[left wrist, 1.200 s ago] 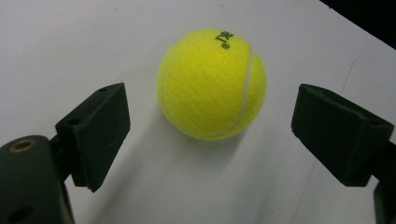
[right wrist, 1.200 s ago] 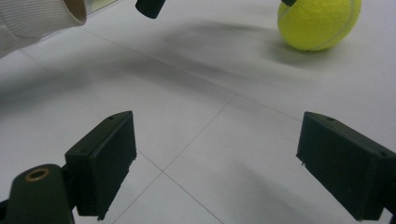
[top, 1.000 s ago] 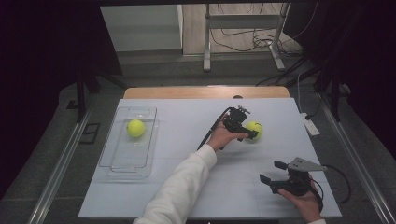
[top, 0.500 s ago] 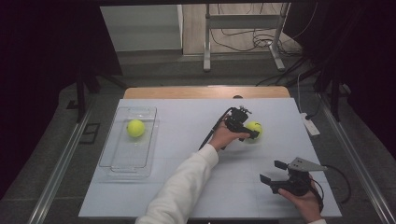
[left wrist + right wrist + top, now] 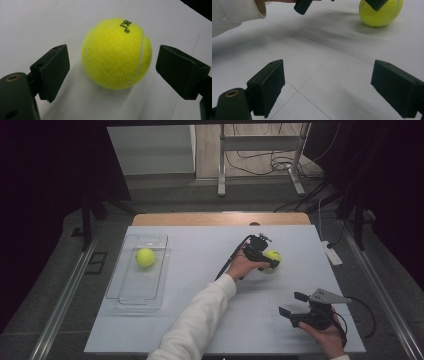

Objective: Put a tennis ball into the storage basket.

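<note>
Starting at the far left of the high view: clear tray (image 5: pixel 123 290) sitting on the white counter (image 5: pixel 200 320), one tennis ball (image 5: pixel 145 257) resting inside its far half, well apart from the action. Nothing crowding it.

Moving toward the middle: white sleeve (image 5: pixel 192 325) stretching diagonally across the counter from the near edge, black cable (image 5: pixel 231 260) trailing back beside the wrist. Left tongs (image 5: pixel 270 261) reaching over to the right half of the counter, right at the second tennis ball (image 5: pixel 273 258).

Checking the left gripper view: left tongs (image 5: pixel 112 65) standing wide open, the second tennis ball (image 5: pixel 116 53) sitting squarely between the two black pads (image 5: pixel 51 71), a clear gap showing on either side, neither pad touching felt. Ball resting on the bare counter (image 5: pixel 30 25), printed lettering facing up, shadow falling toward the camera. Nothing blocking the approach.

Sliding right: right tongs (image 5: pixel 293 303) hovering low near the front right corner of the counter, grey three-cornered plate (image 5: pixel 327 296) on top, also gaping open and holding nothing. In the right gripper view, right tongs (image 5: pixel 328 87) framing bare counter (image 5: pixel 317 75) and thin grid lines, with the second tennis ball (image 5: pixel 380 15) up in the far corner and the sleeve (image 5: pixel 237 12) cutting in at the top left.

Far right edge: white power strip (image 5: pixel 332 254) lying beside the counter.
</note>
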{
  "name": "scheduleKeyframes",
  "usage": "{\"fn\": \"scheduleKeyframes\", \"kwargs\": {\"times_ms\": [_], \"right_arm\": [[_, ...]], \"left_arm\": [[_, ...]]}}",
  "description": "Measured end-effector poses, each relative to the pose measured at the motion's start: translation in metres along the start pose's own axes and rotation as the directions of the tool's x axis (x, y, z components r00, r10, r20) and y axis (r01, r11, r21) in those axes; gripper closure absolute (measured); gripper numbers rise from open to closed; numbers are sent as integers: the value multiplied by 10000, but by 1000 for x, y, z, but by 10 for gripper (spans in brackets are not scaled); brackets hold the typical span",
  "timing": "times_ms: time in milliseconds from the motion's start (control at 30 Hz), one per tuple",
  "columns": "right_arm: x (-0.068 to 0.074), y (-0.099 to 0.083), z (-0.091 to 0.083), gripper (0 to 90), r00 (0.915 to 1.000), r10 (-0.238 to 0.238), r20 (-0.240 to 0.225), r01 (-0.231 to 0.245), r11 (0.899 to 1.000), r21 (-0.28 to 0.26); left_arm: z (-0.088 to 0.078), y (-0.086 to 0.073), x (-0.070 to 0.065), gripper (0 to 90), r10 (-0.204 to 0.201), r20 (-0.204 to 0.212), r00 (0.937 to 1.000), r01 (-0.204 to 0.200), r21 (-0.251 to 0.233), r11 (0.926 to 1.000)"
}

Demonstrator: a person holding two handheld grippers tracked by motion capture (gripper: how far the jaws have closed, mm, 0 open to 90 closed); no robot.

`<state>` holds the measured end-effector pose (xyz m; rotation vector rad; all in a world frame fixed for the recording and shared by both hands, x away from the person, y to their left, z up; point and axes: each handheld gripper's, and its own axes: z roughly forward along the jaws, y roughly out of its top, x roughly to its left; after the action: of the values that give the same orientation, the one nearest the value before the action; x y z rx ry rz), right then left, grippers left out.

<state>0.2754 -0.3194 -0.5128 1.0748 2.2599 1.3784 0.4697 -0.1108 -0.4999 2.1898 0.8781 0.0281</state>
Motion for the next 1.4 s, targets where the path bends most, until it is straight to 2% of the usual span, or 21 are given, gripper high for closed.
{"fn": "scheduleKeyframes", "kwargs": {"times_ms": [533,633,733,800,1167,1400], "right_arm": [[-1,0,-2,120,10000,29,26,-29,10000,-51],[-2,0,-3,121,10000,39,65,-39,10000,-63],[-2,0,-3,121,10000,41,72,-41,10000,-74],[-3,-1,-3,121,10000,59,73,-59,10000,-68],[-2,0,-3,121,10000,32,78,-31,10000,-77],[-2,0,-3,121,10000,39,81,-38,10000,-64]], "left_arm": [[8,2,-1,146,-49,-88,9999,50,128,9999],[10,2,-2,184,-9,-207,9998,13,176,9998],[10,2,-2,225,-47,-99,9999,48,124,9999],[10,2,-2,257,31,-73,10000,-30,143,9999],[7,3,-5,273,379,-217,9990,-374,223,9991],[1,3,-3,273,352,-78,9993,-351,115,9993]]}}
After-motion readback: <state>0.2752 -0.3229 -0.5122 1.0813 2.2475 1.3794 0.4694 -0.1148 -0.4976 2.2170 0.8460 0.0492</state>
